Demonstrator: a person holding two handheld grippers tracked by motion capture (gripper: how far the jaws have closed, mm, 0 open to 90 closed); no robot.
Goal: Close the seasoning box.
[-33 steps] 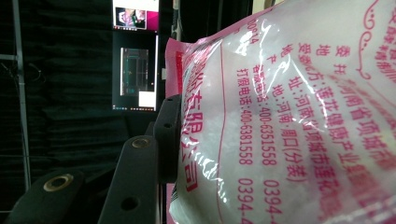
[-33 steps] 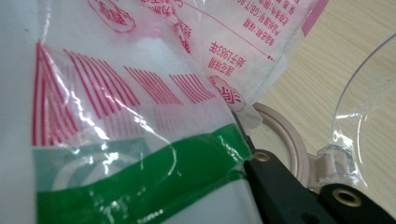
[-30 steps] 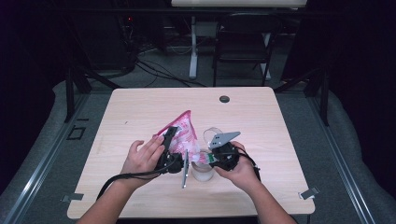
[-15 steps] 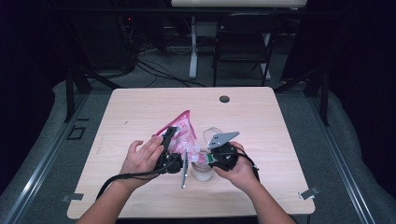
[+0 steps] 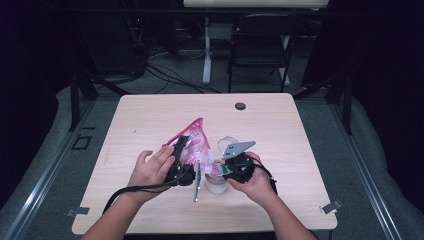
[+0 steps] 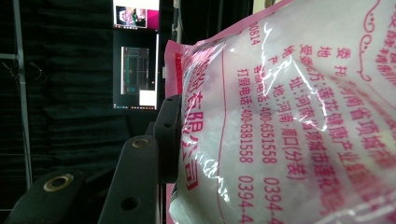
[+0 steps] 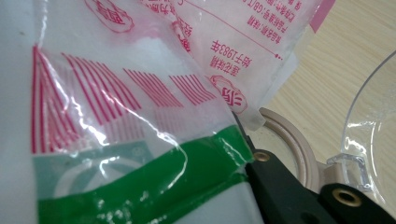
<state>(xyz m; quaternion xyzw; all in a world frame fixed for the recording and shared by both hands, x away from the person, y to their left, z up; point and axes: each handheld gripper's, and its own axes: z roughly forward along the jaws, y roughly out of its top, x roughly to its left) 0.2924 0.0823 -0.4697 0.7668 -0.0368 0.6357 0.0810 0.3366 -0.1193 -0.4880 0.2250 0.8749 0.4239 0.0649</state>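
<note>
Bag (image 5: pixel 195 142) is held above the table's (image 5: pixel 150 115) near middle, clamped between both grippers — the left gripper (image 5: pixel 181 159) closed on its side, the right gripper (image 5: pixel 220 171) closed on its lower green-striped corner. Its long axis is tilted, top corner pointed up and away, low end over a jar (image 5: pixel 217 184) — a clear lid (image 5: pixel 227 144) lies just beside.

A lab or recording studio: a lone light-wood table (image 5: pixel 150 115) stands on grey carpet, ringed by black curtains (image 5: pixel 380 60), with a folding chair (image 5: pixel 260 45), cables on the floor (image 5: pixel 170 75) and lit monitors (image 6: pixel 136 51) behind.
</note>
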